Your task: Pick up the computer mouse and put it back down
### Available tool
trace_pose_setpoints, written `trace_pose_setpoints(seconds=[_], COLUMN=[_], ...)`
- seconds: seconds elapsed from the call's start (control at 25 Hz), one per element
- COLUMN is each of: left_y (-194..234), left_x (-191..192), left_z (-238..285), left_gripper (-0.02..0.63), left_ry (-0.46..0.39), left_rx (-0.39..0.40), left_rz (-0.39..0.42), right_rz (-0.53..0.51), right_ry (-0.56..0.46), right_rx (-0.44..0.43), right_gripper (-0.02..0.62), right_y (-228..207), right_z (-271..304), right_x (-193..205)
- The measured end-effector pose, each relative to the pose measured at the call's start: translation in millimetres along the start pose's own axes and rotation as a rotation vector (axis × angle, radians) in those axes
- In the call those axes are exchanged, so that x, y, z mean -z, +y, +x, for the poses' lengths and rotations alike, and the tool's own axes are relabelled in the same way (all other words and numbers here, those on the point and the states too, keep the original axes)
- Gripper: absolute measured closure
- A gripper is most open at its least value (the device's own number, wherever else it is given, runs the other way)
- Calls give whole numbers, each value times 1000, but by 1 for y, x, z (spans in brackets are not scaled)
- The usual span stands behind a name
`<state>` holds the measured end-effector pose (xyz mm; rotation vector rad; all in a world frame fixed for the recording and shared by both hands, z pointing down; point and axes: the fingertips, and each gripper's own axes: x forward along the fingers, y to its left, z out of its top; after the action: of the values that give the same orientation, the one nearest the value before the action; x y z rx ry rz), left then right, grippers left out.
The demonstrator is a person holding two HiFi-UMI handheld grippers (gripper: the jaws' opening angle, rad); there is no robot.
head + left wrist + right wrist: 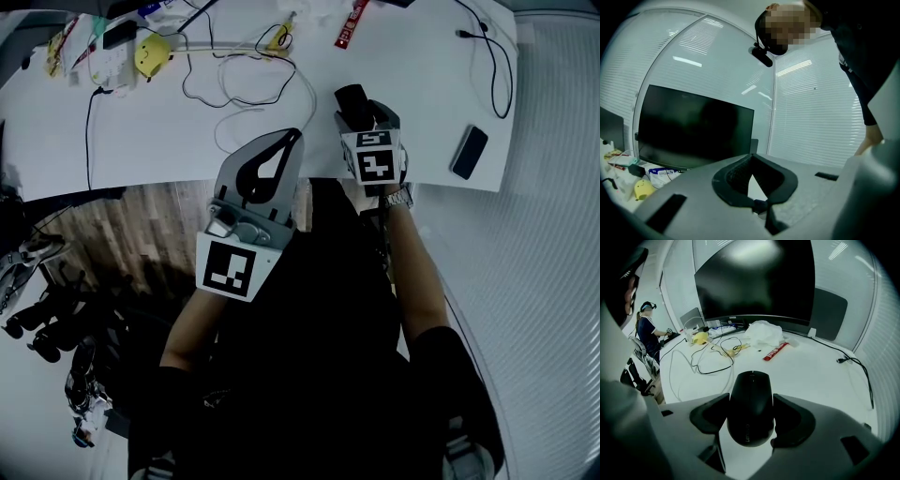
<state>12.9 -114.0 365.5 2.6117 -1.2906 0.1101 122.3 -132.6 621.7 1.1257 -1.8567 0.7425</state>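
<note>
- Currently, the computer mouse (751,397) is clamped between the two pads of the right gripper (751,412), one pad against each flank. Whether its underside touches the table (811,371) cannot be told.
- In the head view, the mouse is placed over the white top, near the table's near edge and right of centre.
- The left gripper (296,137) is noted with jaws brought together at the tips and nothing held. Only the hollow between the curved pads stays open, and pale table shows through it. Its tips are over the near edge, and its body is over the wooden floor (122,234).
- Open room: bare table is recorded ahead of the mouse as far as the red packet (776,351), and to its right as far as the phone (469,151), which lies close to the near edge.
- A black cable (497,66) is seen looping near the right edge. A white cable (253,94) is seen looping left of the mouse, with a yellow object (152,52) beyond it.
- The far edge is closed off by a dark monitor (754,280).
- Containers: a crumpled white bag (763,333) is noted below the monitor; its contents cannot be seen.
</note>
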Motion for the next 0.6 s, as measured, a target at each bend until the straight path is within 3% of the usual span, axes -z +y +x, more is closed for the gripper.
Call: trace_pose_setpoints(seconds=[0.6], left_y=[7], left_x=[8], left_z=[-9], left_gripper=[604], left_ry=[18], left_rx=[-27], left_rz=[-16], right_rz=[52], right_ry=[52], right_rx=[33], right_gripper=[308], right_y=[1], right_z=[39], right_x=[19])
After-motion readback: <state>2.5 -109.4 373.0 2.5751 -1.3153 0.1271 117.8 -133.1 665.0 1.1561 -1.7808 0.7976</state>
